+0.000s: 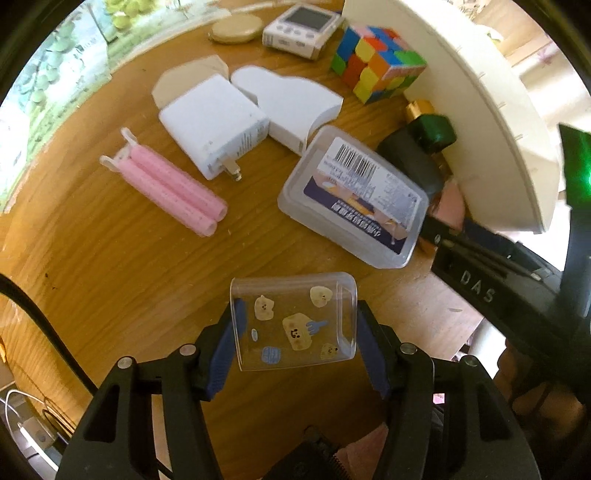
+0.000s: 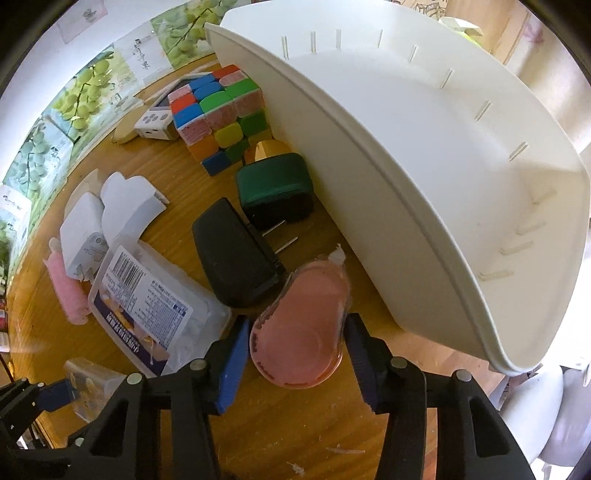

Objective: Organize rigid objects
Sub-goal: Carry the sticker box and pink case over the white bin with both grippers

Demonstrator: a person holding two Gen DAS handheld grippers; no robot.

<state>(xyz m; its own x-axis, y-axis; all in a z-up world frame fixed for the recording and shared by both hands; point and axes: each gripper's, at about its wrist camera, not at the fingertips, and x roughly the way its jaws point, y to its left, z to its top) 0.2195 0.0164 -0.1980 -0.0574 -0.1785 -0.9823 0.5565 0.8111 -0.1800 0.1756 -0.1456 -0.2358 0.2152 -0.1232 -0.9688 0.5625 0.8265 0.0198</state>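
My left gripper (image 1: 297, 334) is shut on a clear plastic box with bear stickers (image 1: 293, 321) and holds it just above the wooden table (image 1: 110, 266). My right gripper (image 2: 295, 349) has its blue pads on both sides of a pink oval case (image 2: 301, 325) that lies next to the white bin (image 2: 424, 177). Around it lie a black adapter (image 2: 232, 258), a green charger (image 2: 275, 188), a labelled clear box (image 1: 354, 195), a Rubik's cube (image 1: 376, 59), a white charger (image 1: 216, 125) and pink rollers (image 1: 170, 188).
A white open carton (image 1: 291, 99), a small white device (image 1: 301, 27) and a tan round lid (image 1: 234, 29) lie at the far side of the table. The white bin's wall (image 1: 480, 122) closes off the right. Cables hang off the table's left edge.
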